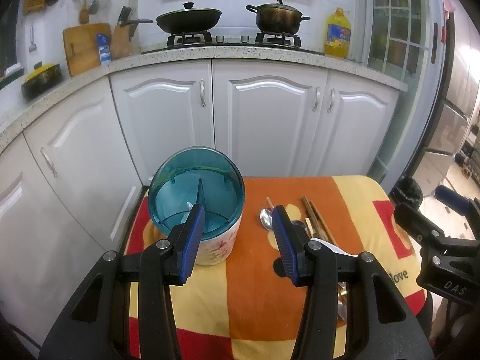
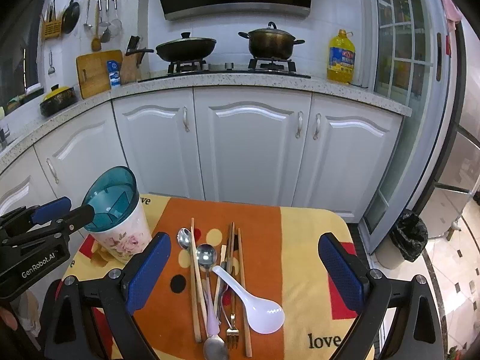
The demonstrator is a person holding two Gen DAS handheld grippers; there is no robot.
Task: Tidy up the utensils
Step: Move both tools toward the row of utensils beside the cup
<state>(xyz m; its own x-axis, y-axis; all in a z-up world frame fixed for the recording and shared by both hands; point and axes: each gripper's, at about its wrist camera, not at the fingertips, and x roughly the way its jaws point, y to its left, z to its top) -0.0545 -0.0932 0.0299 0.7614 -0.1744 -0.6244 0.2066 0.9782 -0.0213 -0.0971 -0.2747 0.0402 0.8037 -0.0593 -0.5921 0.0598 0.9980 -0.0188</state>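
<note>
A white floral utensil holder with a divided blue-green top [image 1: 196, 201] stands at the table's far left; it also shows in the right wrist view [image 2: 117, 219]. My left gripper [image 1: 238, 219] is open and empty, its left finger in front of the holder's rim. A pile of utensils lies mid-table: metal spoons [image 2: 206, 255], wooden chopsticks [image 2: 195, 279], a white plastic spoon [image 2: 255, 306] and a small fork [image 2: 231, 330]. My right gripper [image 2: 244, 255] is wide open and empty, just above and around the pile. The left gripper's body shows at the left of the right wrist view [image 2: 39, 240].
The orange, yellow and red cloth covers the small table [image 2: 300, 240]. White kitchen cabinets [image 2: 252, 144] stand close behind it. A black-bagged bin [image 2: 408, 237] sits on the floor to the right, beside the glass door.
</note>
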